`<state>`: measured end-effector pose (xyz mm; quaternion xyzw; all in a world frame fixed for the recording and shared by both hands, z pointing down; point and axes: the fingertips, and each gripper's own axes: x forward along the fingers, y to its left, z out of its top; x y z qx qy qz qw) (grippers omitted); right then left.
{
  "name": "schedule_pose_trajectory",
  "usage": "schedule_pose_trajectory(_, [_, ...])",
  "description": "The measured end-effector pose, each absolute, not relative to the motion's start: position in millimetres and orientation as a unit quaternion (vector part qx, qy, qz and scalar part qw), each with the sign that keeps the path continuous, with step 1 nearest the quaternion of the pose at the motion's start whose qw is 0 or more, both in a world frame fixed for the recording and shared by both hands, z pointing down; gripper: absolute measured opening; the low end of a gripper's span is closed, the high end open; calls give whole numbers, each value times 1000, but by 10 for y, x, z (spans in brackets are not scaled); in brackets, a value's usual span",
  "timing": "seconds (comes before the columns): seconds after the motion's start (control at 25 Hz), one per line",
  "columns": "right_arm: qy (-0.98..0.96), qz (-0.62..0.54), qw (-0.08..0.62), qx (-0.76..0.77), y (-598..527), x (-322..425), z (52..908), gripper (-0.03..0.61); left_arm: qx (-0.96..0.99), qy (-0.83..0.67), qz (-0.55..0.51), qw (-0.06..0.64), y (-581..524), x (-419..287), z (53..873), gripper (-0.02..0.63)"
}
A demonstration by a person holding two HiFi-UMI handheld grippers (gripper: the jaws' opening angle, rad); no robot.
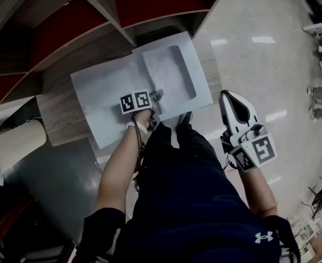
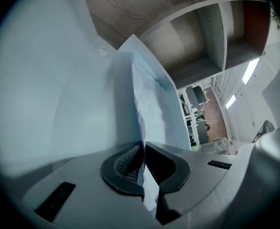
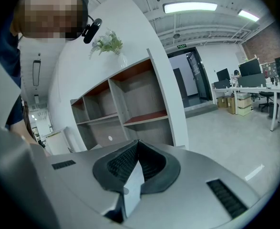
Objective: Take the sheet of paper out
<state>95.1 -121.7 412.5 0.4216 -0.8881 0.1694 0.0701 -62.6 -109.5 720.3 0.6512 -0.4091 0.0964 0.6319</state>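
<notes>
At the far left stood a shelf unit [image 1: 56, 34] of boxy compartments, with red back panels between pale wood-grain dividers. In front of it ran a wood-grain counter [image 1: 62, 116] with a matt, streaky surface. On this counter lay a flat, pale blue-grey folder [image 1: 108, 100], smooth and stiff-looking, made of two overlapping rectangular leaves. The right-hand leaf had a rounded rectangular window cut into it.

Through that window showed the sheet of paper [image 1: 169, 73], white and slightly crumpled, still lying inside the folder. The left gripper [image 1: 152, 104], grey plastic with a black-and-white marker cube on its back, reached onto the folder's near edge just below the window. In the left gripper view its dark, ribbed rubber pads [image 2: 125, 168] were clenched on the thin edge of the sheet [image 2: 147, 109]. The paper rose from the pinch as a wrinkled, upright white blade against the smooth blue leaf of the folder [image 2: 58, 89].

Further right, the right gripper [image 1: 229, 98] was held well apart from the counter, over the glossy, pale floor [image 1: 259, 64], which carried bright reflections of the lamps. Its white shell formed a pointed teardrop with a black inside. In the right gripper view its ribbed pads [image 3: 123, 161] met at the tip, the gripper [image 3: 137, 144] closed on nothing, pointing towards the shelf unit.
</notes>
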Motion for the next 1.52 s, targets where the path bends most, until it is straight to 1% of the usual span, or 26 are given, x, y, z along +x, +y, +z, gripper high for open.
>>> schedule_pose_trajectory(0.4, [-889, 172, 62, 420, -1234, 896, 4083, 12, 656, -405, 85, 632, -1025, -692, 7079, 17])
schedule_pose_trajectory(0.72, [-893, 171, 54, 413, -1181, 818, 4055, 12, 648, -423, 81, 628, -896, -957, 7027, 17])
schedule_pose_trajectory(1.12, [-899, 162, 45, 405, -1143, 730, 3981, 12, 636, -455, 103, 614, -678, -1320, 6870, 17])
schedule_pose_trajectory(1.52, [-903, 159, 50, 396, -1195, 683, 3976, 12, 634, -473, 87, 606, -515, -1616, 6571, 17])
